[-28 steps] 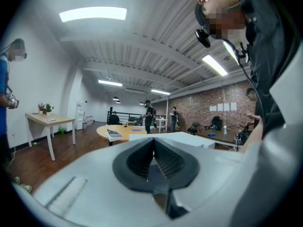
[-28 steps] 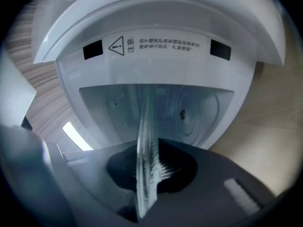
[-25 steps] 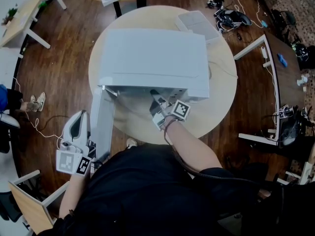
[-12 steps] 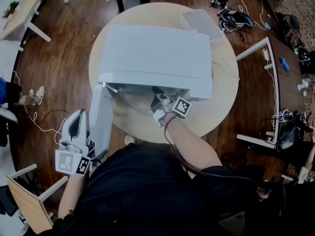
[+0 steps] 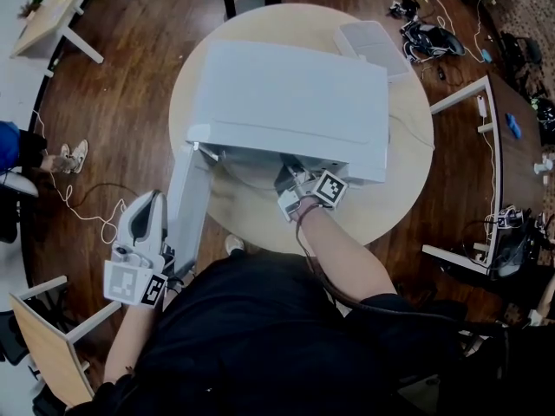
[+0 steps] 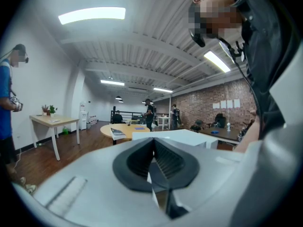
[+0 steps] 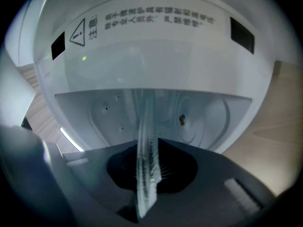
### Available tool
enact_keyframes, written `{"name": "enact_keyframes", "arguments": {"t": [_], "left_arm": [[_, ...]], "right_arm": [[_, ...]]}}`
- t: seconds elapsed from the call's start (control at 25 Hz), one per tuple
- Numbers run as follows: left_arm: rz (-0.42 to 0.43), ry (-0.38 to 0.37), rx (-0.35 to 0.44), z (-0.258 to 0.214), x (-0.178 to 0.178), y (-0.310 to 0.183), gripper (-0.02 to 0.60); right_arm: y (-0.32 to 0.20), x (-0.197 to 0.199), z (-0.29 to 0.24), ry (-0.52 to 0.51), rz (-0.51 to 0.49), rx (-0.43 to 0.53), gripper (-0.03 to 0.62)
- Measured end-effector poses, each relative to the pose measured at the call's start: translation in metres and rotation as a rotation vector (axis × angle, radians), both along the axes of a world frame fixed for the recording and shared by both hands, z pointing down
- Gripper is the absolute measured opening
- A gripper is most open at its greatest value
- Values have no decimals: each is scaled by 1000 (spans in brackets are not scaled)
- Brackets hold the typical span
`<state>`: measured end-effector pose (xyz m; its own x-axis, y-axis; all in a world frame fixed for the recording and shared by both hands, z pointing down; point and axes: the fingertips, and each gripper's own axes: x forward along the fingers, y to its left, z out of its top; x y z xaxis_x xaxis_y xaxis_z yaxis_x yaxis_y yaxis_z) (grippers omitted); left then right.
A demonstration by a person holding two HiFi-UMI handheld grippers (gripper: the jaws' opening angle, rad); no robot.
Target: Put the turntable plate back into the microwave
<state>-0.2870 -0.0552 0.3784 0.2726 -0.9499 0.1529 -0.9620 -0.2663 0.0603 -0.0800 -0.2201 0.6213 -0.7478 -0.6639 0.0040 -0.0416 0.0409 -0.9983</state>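
The white microwave [image 5: 286, 94] stands on a round wooden table [image 5: 390, 172], its door [image 5: 186, 211] swung open toward me at the left. My right gripper [image 5: 290, 185] is at the oven's mouth, shut on the rim of the glass turntable plate [image 5: 251, 173]. In the right gripper view the plate [image 7: 146, 164] shows edge-on between the jaws, running into the white cavity [image 7: 203, 122]. My left gripper [image 5: 147, 206] hangs off the table beside the open door, jaws together and empty. In the left gripper view it [image 6: 152, 164] points over the microwave's top [image 6: 189, 137].
A flat white box [image 5: 373, 46] lies on the table behind the microwave. Desks [image 5: 486, 146] and cables stand to the right, a chair [image 5: 48, 354] at the lower left, and a person's shoes [image 5: 69, 156] on the floor at the left.
The head view has shifted a little. The right gripper keeps the plate at the oven's mouth and the left gripper stays beside the door.
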Motion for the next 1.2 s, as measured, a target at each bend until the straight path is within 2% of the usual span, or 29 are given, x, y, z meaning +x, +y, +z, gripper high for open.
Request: {"name": "enact_keyframes", "arguments": {"t": [0.28, 0.6, 0.92, 1.2], "left_arm": [[-22, 3, -7, 7, -5, 4, 0], [-34, 10, 1, 9, -5, 3, 0], [-12, 8, -5, 4, 8, 0, 0], [-33, 18, -19, 5, 6, 3, 0]], "right_arm": [[-2, -2, 4, -4, 23, -5, 25], [-9, 2, 10, -10, 103, -17, 25], [-20, -7, 12, -6, 106, -21, 25], [-28, -15, 14, -21, 133, -31, 25]]}}
